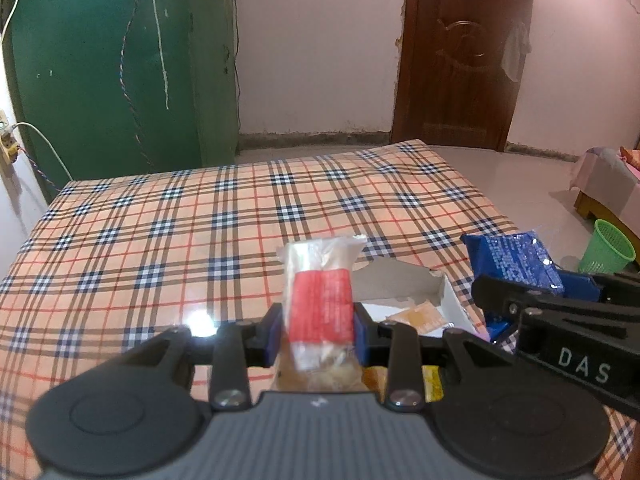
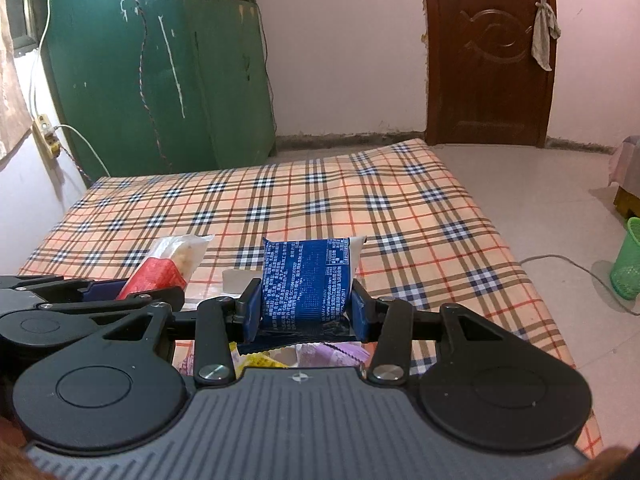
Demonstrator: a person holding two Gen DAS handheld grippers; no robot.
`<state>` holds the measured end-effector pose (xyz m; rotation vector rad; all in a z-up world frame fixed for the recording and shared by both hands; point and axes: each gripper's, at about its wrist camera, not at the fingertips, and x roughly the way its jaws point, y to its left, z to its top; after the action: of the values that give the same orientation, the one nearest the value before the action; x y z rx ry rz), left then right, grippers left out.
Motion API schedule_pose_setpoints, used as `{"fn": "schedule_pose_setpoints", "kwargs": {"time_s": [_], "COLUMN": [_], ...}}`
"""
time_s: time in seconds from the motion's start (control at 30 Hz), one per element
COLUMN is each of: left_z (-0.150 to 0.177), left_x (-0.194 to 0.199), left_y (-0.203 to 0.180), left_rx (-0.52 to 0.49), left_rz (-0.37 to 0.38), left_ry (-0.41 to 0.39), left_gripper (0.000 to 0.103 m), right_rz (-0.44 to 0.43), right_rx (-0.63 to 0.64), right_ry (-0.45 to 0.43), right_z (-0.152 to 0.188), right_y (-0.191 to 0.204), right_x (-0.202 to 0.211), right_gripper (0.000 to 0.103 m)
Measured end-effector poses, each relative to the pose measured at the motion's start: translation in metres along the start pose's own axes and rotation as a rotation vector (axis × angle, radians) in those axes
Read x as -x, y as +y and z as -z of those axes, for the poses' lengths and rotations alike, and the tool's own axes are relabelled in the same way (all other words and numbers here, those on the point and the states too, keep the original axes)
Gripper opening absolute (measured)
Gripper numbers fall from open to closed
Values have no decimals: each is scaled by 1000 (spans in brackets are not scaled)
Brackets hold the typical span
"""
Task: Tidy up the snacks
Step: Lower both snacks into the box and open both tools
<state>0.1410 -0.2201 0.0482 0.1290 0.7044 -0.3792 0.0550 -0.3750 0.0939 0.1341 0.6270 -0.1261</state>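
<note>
My left gripper (image 1: pixel 318 330) is shut on a clear snack packet with a red label (image 1: pixel 322 304), held upright above the plaid table (image 1: pixel 160 240). The packet also shows in the right wrist view (image 2: pixel 160 272). My right gripper (image 2: pixel 306 308) is shut on a blue snack packet (image 2: pixel 308 280), also seen in the left wrist view (image 1: pixel 516 264). Both are held above a torn white cardboard box (image 1: pixel 400 284) with loose snack packets (image 1: pixel 416 316) in it. Yellow and purple packets (image 2: pixel 320 354) lie under the right gripper.
The plaid cloth (image 2: pixel 360 200) covers the whole table, with its right edge dropping to a tiled floor. A green mesh basket (image 2: pixel 628 264) stands on the floor at the right. A green cabinet (image 1: pixel 120 80) and a brown door (image 1: pixel 460 52) stand behind.
</note>
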Motion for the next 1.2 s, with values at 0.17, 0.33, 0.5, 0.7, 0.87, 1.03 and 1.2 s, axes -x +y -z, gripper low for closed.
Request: {"fn": "schedule_pose_setpoints", "kwargs": {"time_s": [0.17,0.33,0.5,0.7,0.87,1.03,1.2], "left_z": [-7,-12,-13,-8,-10,-7,7], "left_x": [-18,-35,-53,-54,-32,6,51], "left_y": [2,-1,5,7,10,11,9], "left_rx": [-3,-12,17,47,50,42,48], "left_rz": [31,77,167,192,180,140,76], "left_ry": [23,40,86,100,70,23,-14], "left_gripper": [33,33,33,41,46,52,65], "right_rz": [-1,4,-33,-33,-17,5,11], "right_rx": [-6,-17,-51,-73,-43,-8,18], "right_ry": [26,44,69,66,26,-20,-61], "right_z": [-2,-4,-3,3,4,8,22], "right_y": [0,-4,-16,-25,-20,-12,-7], "right_x": [-27,-52,-72,-70,-41,0,45], "right_gripper": [55,56,63,69,83,96,103]}}
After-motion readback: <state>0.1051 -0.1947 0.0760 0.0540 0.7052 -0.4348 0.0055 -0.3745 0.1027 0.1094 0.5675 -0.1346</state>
